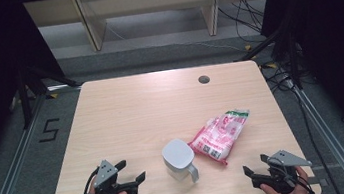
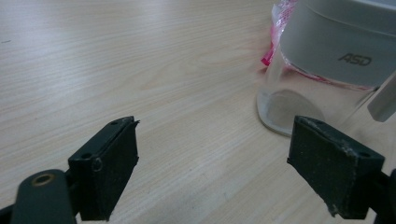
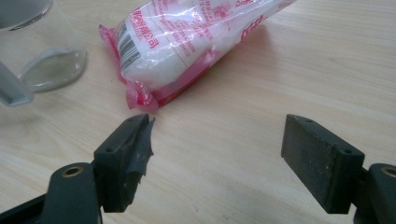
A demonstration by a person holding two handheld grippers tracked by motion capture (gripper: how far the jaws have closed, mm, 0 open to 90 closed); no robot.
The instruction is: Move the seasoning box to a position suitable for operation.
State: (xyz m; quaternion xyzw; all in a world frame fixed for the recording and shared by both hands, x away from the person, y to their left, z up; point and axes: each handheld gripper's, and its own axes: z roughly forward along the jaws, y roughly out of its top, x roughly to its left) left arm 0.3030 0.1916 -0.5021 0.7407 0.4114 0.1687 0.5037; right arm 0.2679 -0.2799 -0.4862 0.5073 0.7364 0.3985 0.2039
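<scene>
While the glass jug (image 1: 180, 160) with its grey lid is standing near the middle of the wooden table (image 1: 126, 113), a pink and white bag (image 1: 220, 133) is lying just beside it, at about two o'clock from the jug. The left gripper (image 1: 132, 173) is sitting at about nine o'clock from the jug, with its jaws wide apart and nothing between them. The right gripper (image 1: 254, 167) is waiting at about four o'clock from the jug, jaws wide apart too, holding nothing, with the bag near its tips.
</scene>
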